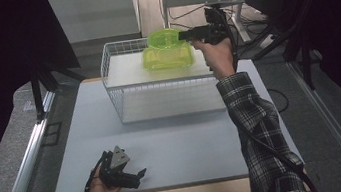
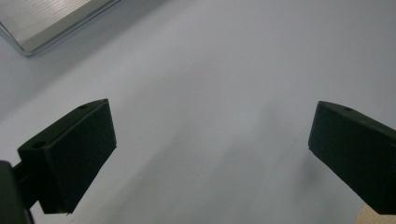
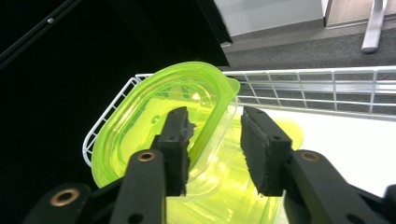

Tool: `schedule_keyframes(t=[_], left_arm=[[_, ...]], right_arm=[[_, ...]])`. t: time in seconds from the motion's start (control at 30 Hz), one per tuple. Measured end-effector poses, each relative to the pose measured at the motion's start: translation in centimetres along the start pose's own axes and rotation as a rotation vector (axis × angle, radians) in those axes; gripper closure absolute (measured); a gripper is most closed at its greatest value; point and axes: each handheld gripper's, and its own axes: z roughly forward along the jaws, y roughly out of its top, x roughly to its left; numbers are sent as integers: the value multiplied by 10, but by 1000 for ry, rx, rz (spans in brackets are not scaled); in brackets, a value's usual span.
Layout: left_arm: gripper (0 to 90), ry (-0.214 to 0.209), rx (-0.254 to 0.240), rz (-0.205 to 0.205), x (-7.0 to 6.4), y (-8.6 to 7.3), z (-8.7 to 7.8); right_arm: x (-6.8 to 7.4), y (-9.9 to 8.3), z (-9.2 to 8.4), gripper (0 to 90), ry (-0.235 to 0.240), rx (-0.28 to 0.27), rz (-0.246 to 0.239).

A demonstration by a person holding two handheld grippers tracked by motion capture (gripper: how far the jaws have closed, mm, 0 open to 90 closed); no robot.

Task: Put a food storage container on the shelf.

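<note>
A: Any writing on the green tub [image 3: 159, 121]?
B: None legible. It's tipped up on edge, long axis slanting, atop another green container [image 1: 168, 57] in the wire basket [image 1: 122, 90].
A: Right gripper [image 3: 215, 140]?
B: Jaws straddle the rim, released. Left gripper [image 2: 210, 140] wide open over table [image 2: 210, 60].

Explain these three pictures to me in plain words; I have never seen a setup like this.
A person works at a table with a two-jaw hand-held gripper in each hand. One picture looks down from above; the other two come from cameras riding on each gripper. The left hand-held gripper rests near the table's front edge, jaws wide open on nothing. The right hand-held gripper reaches into a white wire basket; its jaws straddle the rim of a green plastic container stacked on a second green container, with a gap showing on one side.
</note>
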Motion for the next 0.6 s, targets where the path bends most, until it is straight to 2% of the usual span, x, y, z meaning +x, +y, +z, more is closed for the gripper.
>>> schedule_keyframes(t=[0.1, 0.2, 0.3, 0.6], left_arm=[[6, 1, -2, 0, 0, 0, 0], [6, 0, -3, -1, 0, 0, 0], [6, 0, -2, -1, 0, 0, 0], [6, -4, -8, -6, 0, 0, -1]], right_arm=[[-2, 0, -1, 553, 7, -8, -1], [-2, 0, -4, 504, 34, -13, 1], [-2, -1, -8, 465, 47, -7, -17], [-2, -8, -19, 400, 84, 2, -55]])
